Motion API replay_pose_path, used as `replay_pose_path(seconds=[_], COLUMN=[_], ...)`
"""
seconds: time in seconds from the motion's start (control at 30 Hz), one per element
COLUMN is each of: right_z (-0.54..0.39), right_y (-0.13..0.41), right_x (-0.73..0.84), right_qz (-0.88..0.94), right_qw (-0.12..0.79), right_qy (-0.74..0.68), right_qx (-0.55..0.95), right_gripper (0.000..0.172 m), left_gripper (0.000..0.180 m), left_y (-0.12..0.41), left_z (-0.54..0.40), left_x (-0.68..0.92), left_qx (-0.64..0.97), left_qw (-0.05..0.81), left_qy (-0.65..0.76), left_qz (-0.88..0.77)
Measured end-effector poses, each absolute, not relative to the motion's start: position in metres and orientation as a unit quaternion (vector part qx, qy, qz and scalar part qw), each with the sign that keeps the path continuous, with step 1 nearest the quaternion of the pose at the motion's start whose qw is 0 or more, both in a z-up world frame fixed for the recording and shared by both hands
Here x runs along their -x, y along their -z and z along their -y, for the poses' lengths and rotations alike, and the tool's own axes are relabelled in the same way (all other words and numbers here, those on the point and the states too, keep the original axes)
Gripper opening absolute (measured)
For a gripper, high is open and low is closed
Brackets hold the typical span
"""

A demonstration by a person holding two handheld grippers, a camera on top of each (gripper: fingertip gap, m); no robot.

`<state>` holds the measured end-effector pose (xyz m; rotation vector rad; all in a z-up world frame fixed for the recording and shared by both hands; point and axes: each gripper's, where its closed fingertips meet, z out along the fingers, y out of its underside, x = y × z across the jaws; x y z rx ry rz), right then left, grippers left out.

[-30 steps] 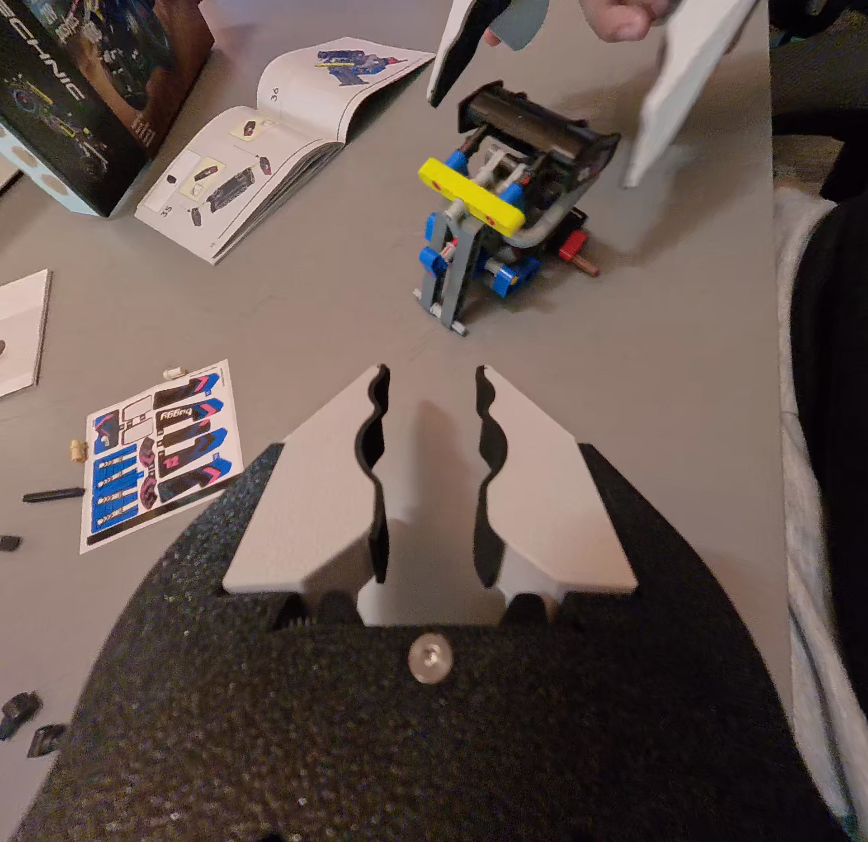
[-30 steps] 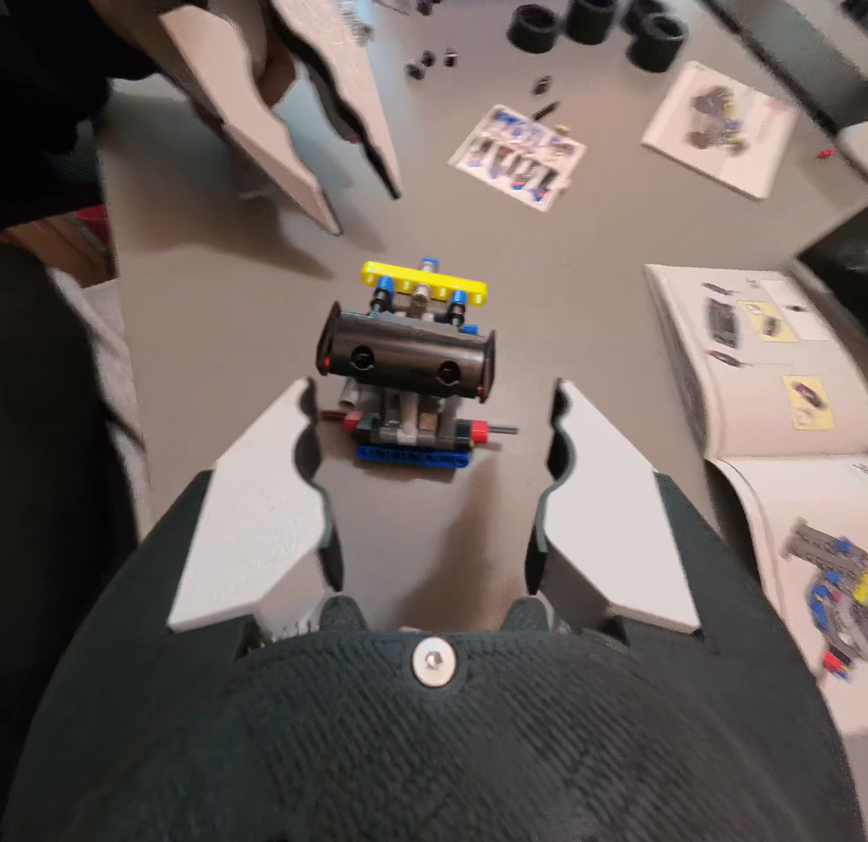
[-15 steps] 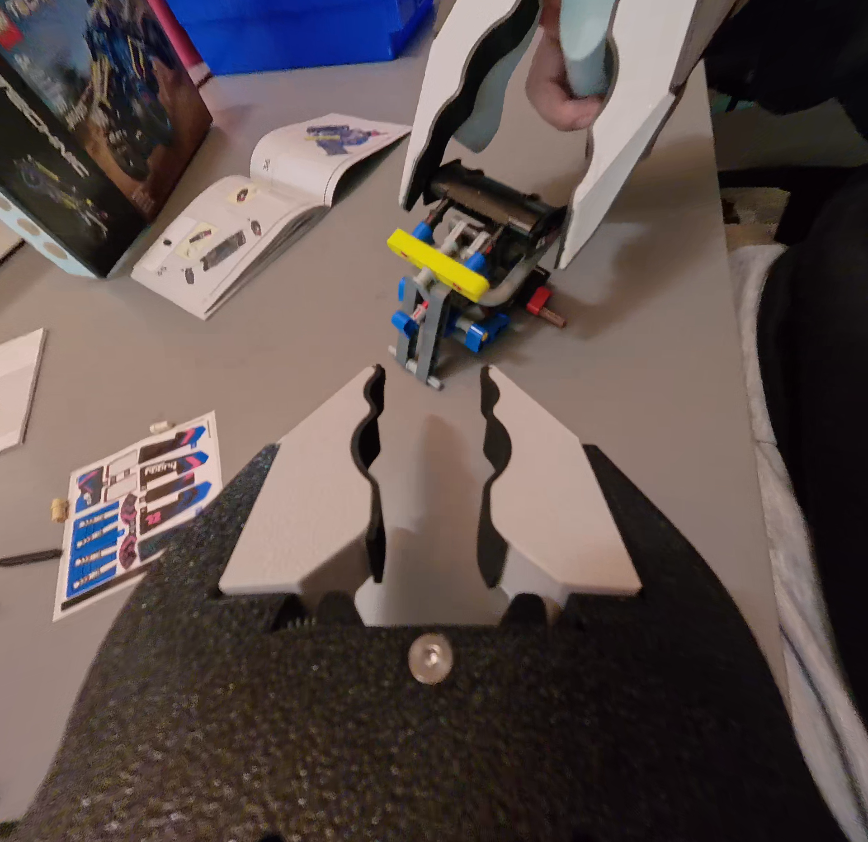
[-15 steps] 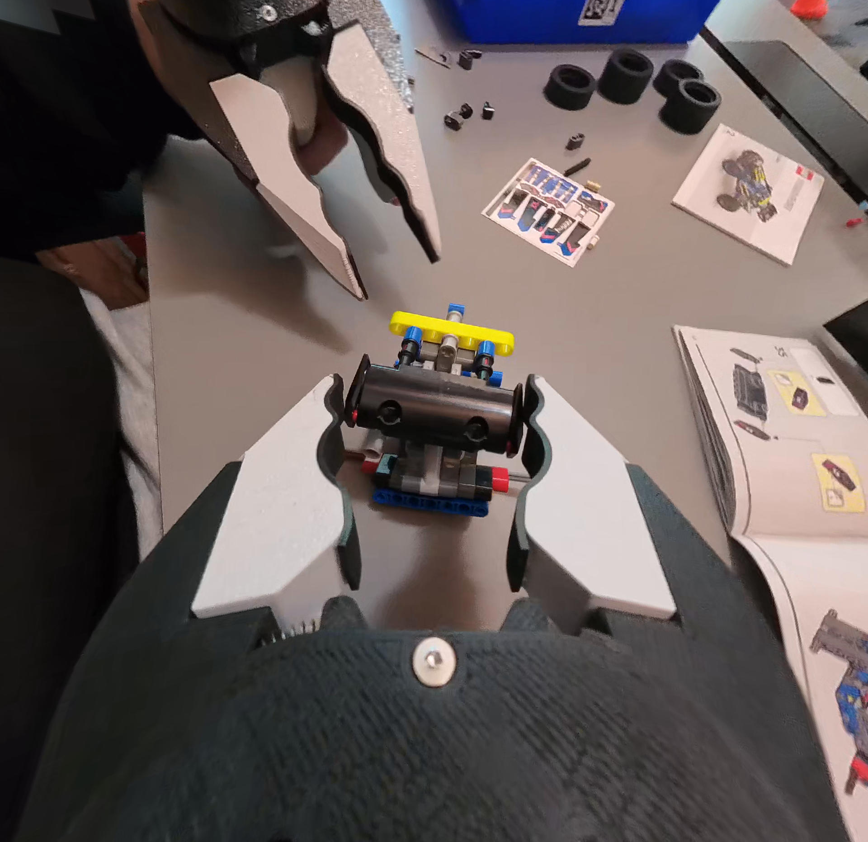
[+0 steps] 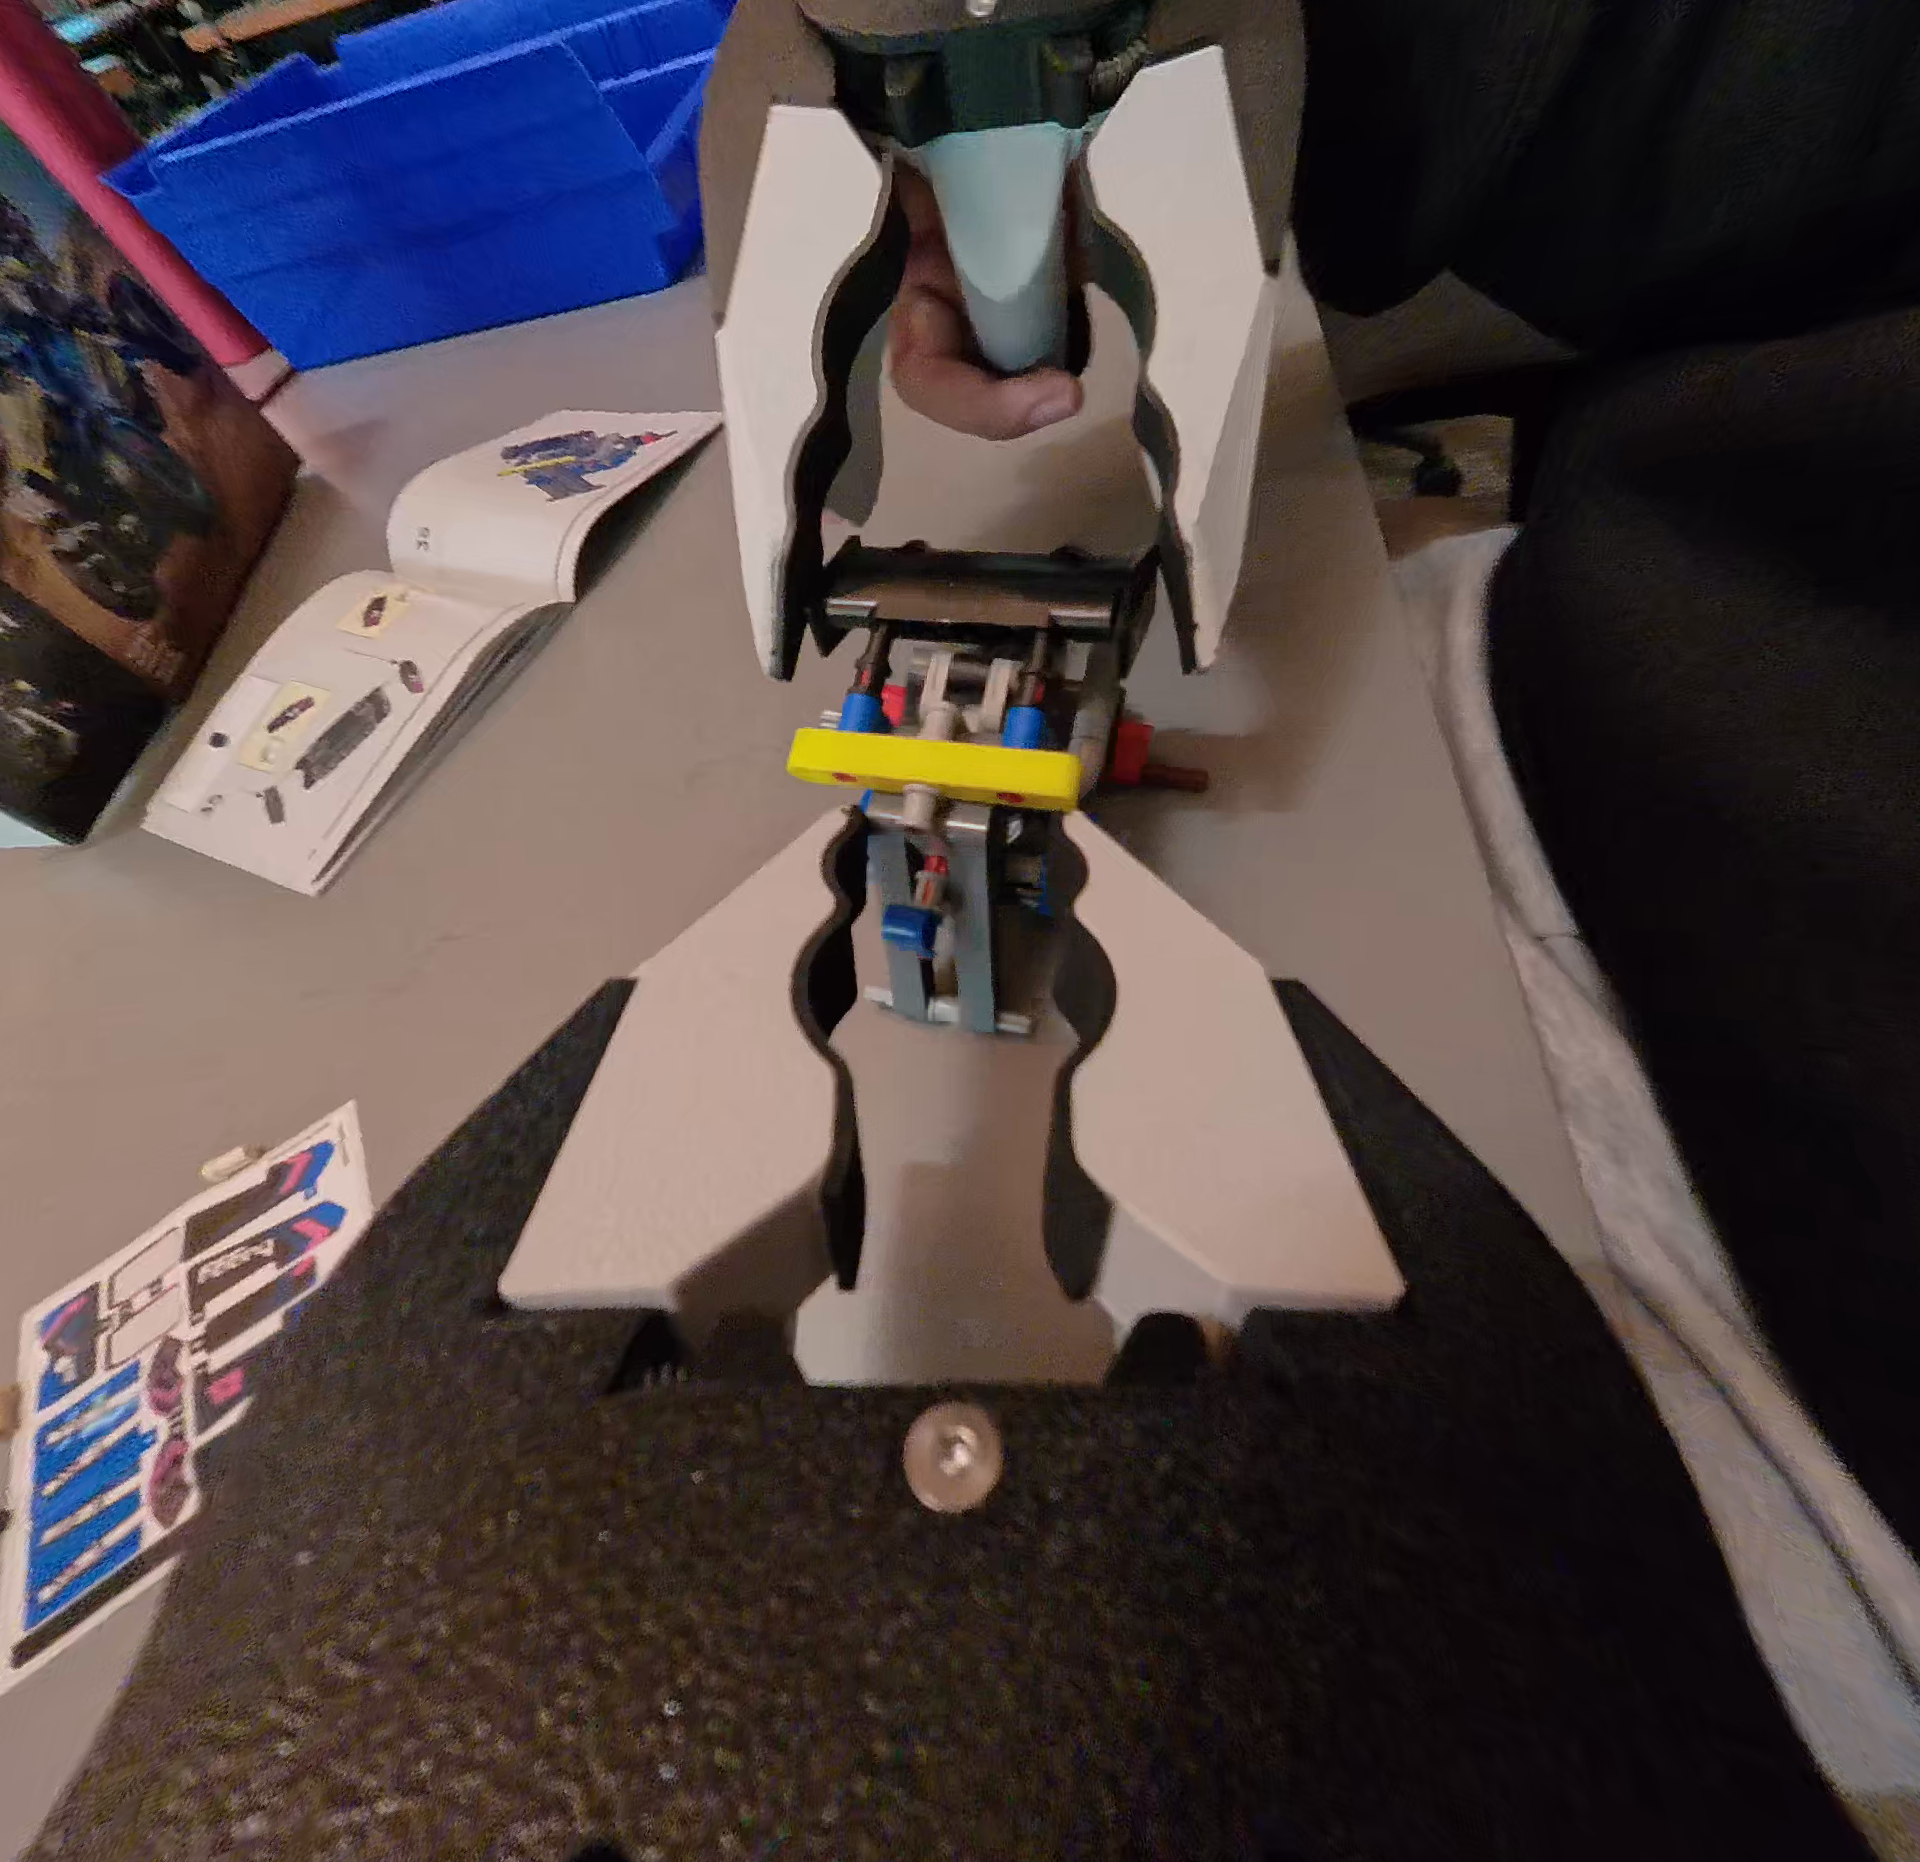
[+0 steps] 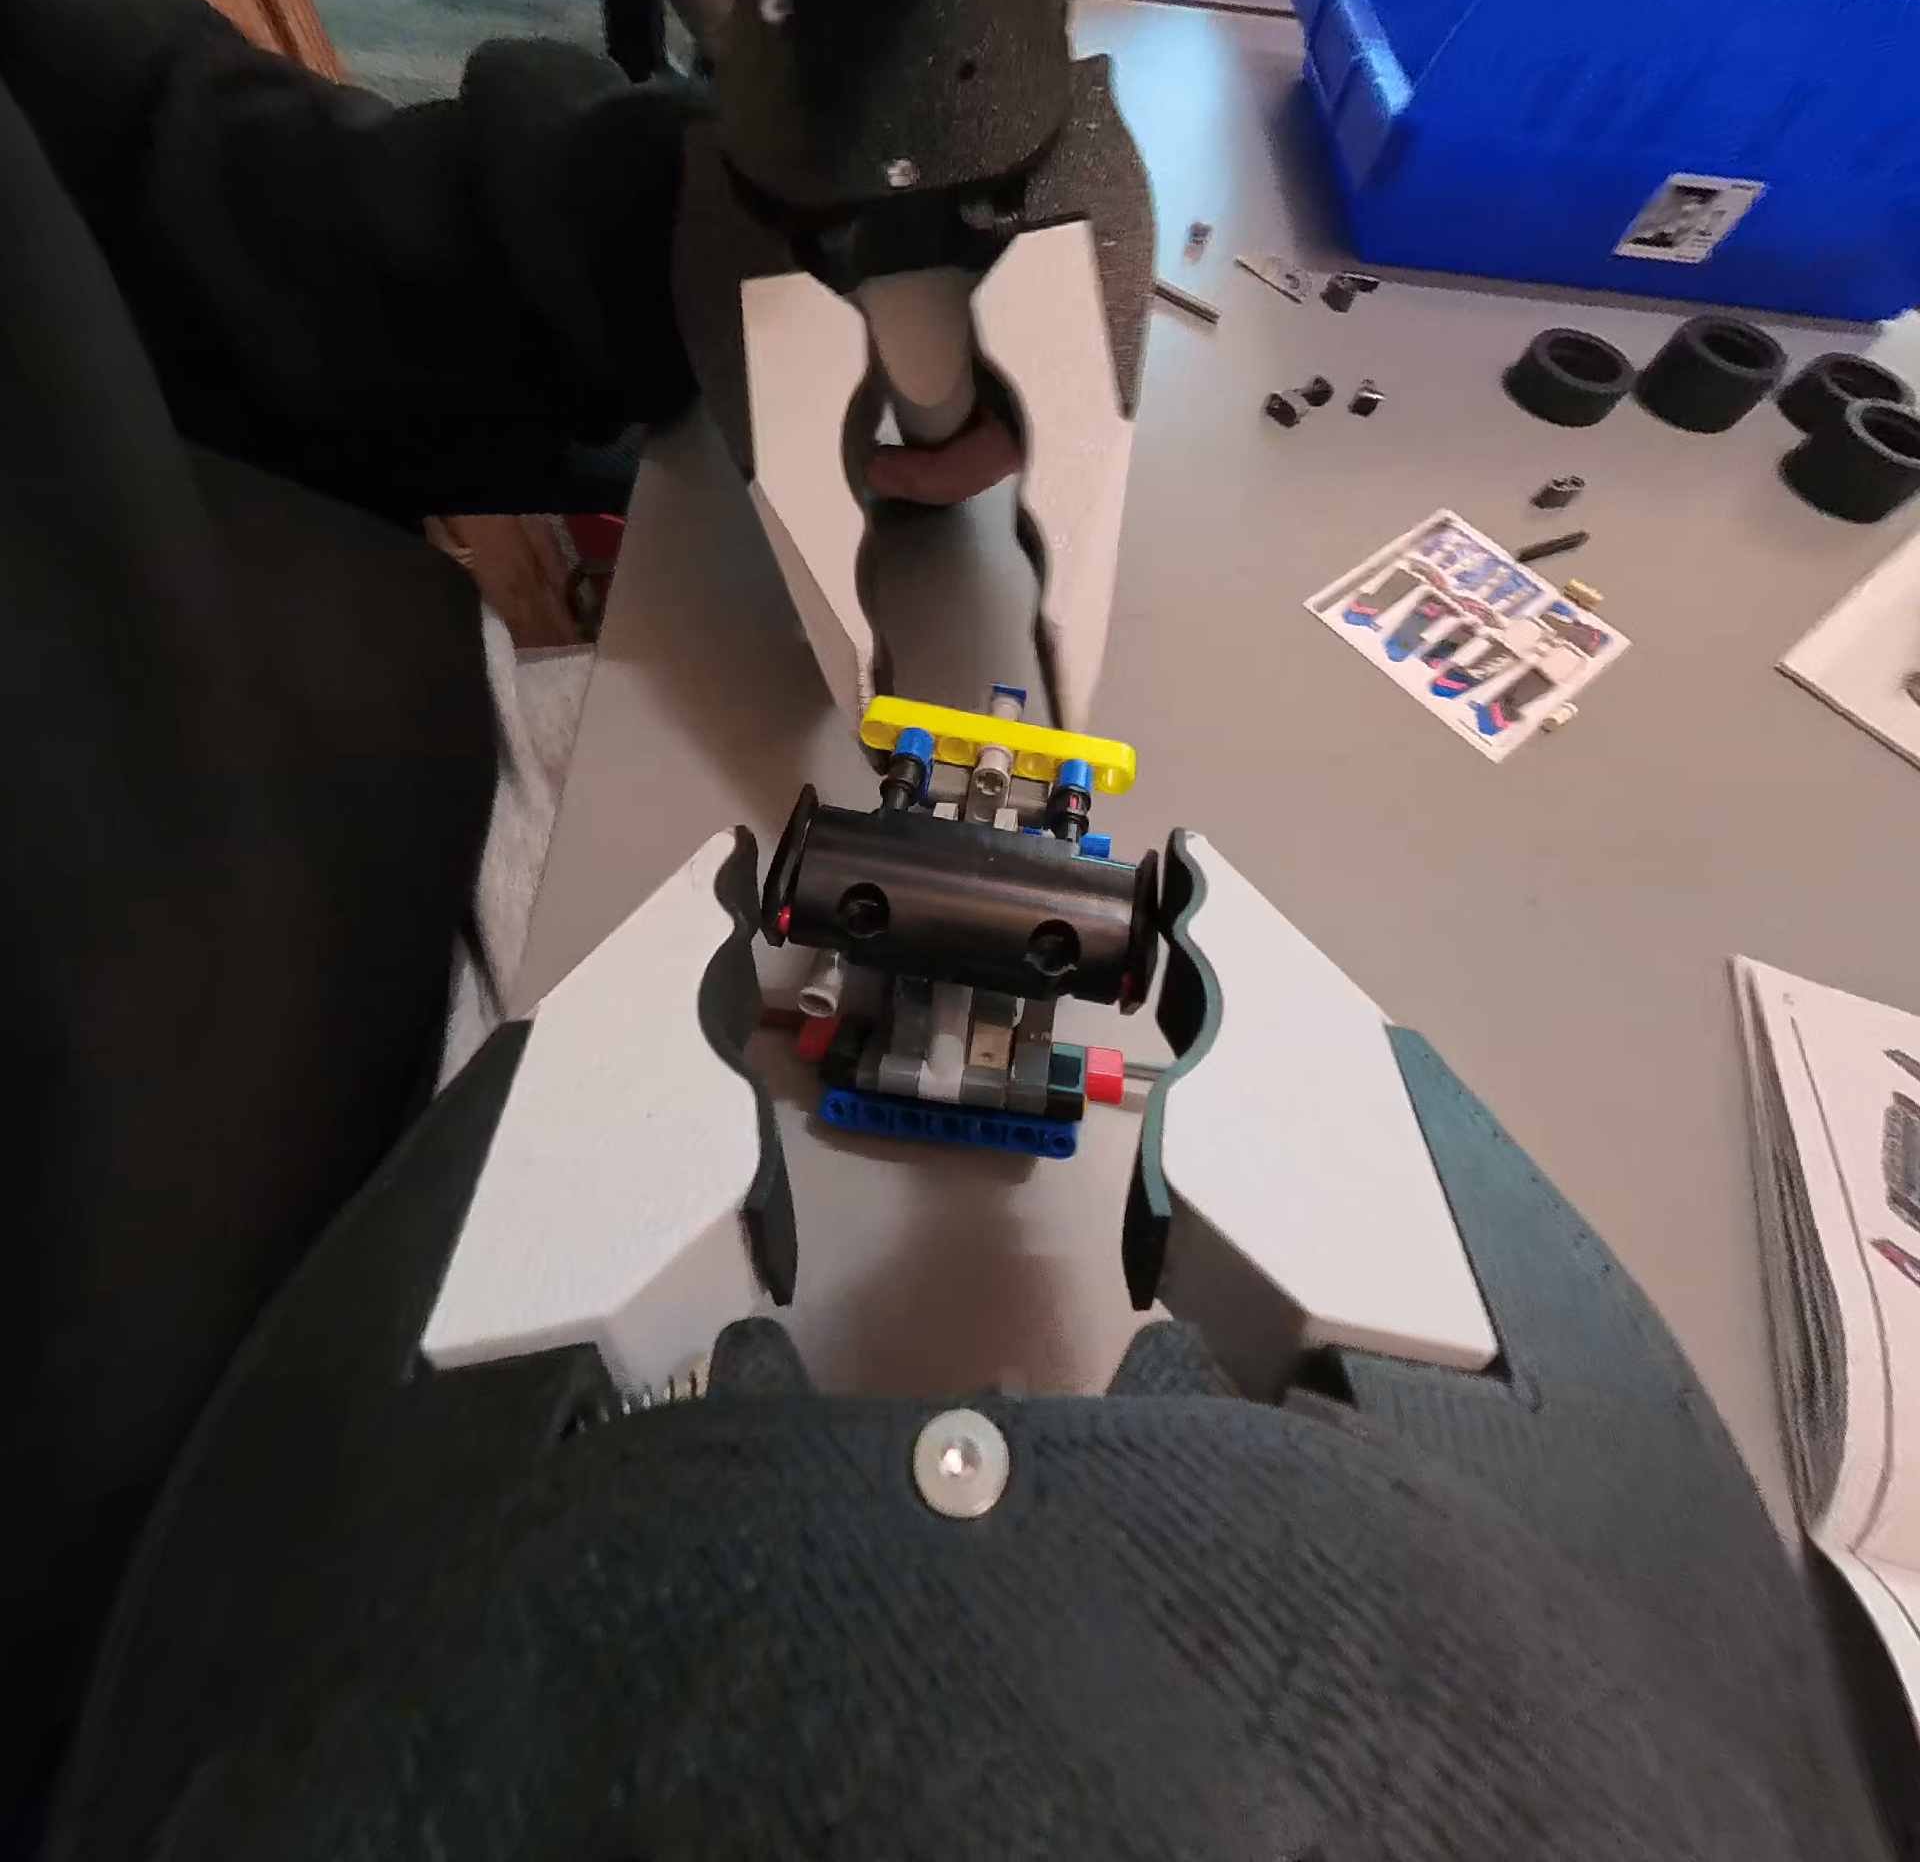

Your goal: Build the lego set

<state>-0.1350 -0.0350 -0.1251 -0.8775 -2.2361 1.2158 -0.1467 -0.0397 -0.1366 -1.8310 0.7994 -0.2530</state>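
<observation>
Grey desk [image 6: 1455, 877] stretches out under a scatter of building-kit bits, with a blue bin [image 6: 1621, 98] at its far edge, 4 black tyres [image 6: 1714, 378] close by it and a sticker sheet [image 6: 1465, 633] lying flat nearer the middle. An open instruction booklet [image 5: 416, 649] lies beside a printed box [image 5: 94, 524]. Close to the desk's near edge, by the person's dark sleeve [image 6: 312, 254], stands a small brick model [image 6: 961, 939] with a yellow beam [image 5: 933, 768] across one end and a black cylinder [image 6: 961, 903] across the other. The right gripper [image 6: 961, 867] has its jaws clamped on the cylinder's 2 end caps, one pad pressed to each. From the opposite side the left gripper [image 5: 961, 846] has its narrower jaws set either side of the model's grey frame [image 5: 940, 939] just under the yellow beam; whether its pads press on the frame I cannot tell.
</observation>
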Motion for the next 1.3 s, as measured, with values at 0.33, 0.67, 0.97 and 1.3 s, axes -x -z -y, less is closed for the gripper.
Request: replay_pose_path(seconds=[0.33,0.67,0.97,1.3], right_z=[0.027,0.033,0.012,0.009], right_y=[0.13,0.133,0.121,0.128], right_x=[0.13,0.133,0.128,0.141], right_qz=[0.806,0.84,0.695,0.705], right_qw=[0.25,0.25,0.199,0.293], right_qy=[-0.418,-0.369,-0.489,-0.42], right_qx=[0.338,0.31,0.488,0.491], right_gripper=[0.074,0.073,0.068,0.049], left_gripper=[0.022,0.021,0.022,0.021], left_y=[0.136,0.135,0.127,0.114], left_z=[0.037,0.044,0.035,0.022], left_x=[0.148,0.15,0.163,0.17], left_qx=[0.77,0.772,0.77,0.805], left_qw=[0.537,0.528,0.558,0.55], left_qy=[0.107,0.133,0.115,0.124], left_qz=[-0.328,-0.327,-0.286,-0.186])
